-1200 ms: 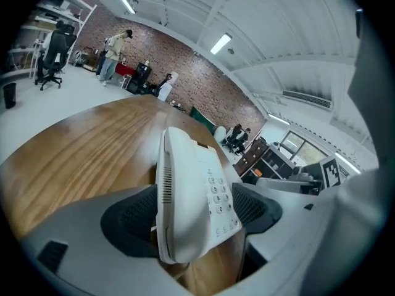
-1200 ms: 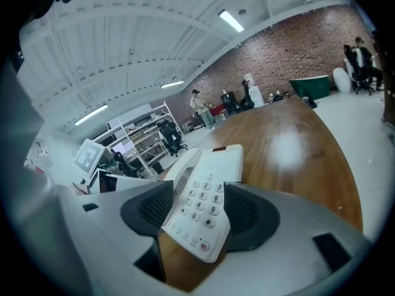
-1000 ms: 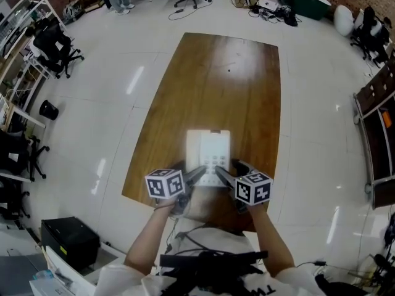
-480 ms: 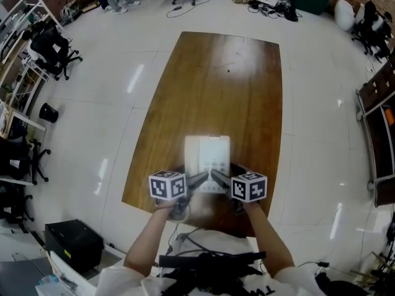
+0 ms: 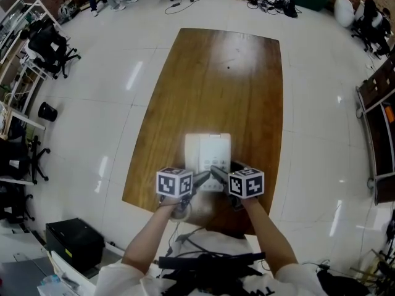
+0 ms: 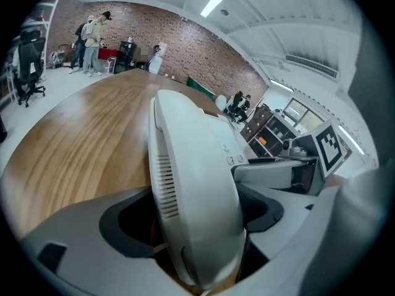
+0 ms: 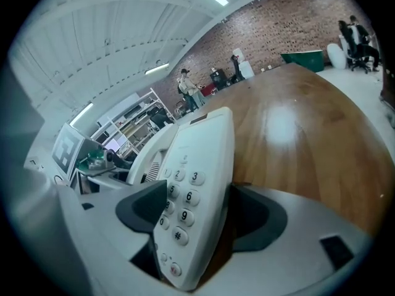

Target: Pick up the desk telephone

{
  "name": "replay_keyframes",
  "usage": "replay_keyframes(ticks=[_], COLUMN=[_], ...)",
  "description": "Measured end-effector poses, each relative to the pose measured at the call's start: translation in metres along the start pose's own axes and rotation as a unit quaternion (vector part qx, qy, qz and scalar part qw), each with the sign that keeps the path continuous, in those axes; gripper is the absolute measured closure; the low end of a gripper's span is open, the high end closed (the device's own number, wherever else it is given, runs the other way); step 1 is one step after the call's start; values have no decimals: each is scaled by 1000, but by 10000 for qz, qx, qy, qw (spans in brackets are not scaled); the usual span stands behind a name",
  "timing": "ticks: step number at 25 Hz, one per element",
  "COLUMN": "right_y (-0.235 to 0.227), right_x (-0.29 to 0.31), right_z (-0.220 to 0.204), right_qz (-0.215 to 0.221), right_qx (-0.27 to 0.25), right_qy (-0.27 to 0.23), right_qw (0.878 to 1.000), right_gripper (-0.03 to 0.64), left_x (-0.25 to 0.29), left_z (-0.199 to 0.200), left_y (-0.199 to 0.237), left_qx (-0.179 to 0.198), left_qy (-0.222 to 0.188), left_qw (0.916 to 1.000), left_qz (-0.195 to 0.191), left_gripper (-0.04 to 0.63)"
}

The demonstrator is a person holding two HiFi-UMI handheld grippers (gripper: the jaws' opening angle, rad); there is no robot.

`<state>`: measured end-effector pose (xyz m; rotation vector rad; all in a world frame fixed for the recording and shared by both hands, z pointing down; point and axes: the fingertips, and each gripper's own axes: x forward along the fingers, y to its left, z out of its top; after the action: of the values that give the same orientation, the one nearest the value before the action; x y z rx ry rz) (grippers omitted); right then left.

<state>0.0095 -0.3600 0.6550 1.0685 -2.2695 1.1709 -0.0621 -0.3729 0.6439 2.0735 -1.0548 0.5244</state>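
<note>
A white desk telephone lies on the brown wooden table, close to its near edge. Both grippers reach its near end from either side. My left gripper straddles the handset side; its jaws are closing, and thin gaps still show beside the pads. My right gripper straddles the keypad side. Its jaws are closing too, with a dark gap between the phone's edge and the far pad. The phone's near end is hidden behind the marker cubes in the head view.
The table's near edge is just under my hands, with cables below it. A black box stands on the floor at lower left. Office chairs and shelving line the left side, a cabinet the right. People stand far off.
Both marker cubes have drawn a little closer together and sunk toward the phone's near end. The phone has stayed in place on the table.
</note>
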Motion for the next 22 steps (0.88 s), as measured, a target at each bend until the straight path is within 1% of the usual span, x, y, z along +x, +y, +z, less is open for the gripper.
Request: replay_keyframes(ticks=[3,9,13,15,19,22], right_y=[-6,0,4,8,15,26], right_x=[1,2,-5,-9,-20,-30], right_z=[0,-3,1,5,13,21], right_qz=[-66,54,-52,-34,-61,-19], right_qx=[-7,-14,-341,-424,-568,-680], right_qy=[-40,-52,-113,-192,-465,-692], right_qw=[10000,10000,9993,9989,9973,9953], right_gripper=[288,299,301,301,301,301], left_x=[-1,-6,-15,-18,-29,-42], left_z=[2,-1,2,5,13,21], left_y=[1,1,-4,-6,-13,-20], left_qx=[-26,-85,32,80,54,137], left_qy=[-158,-273,-444,-549,-781,-973], left_qw=[9999,9994,9986,9980,9966,9949], left_qz=[45,205,284,293,254,248], left_gripper=[210,216,221,224,225,225])
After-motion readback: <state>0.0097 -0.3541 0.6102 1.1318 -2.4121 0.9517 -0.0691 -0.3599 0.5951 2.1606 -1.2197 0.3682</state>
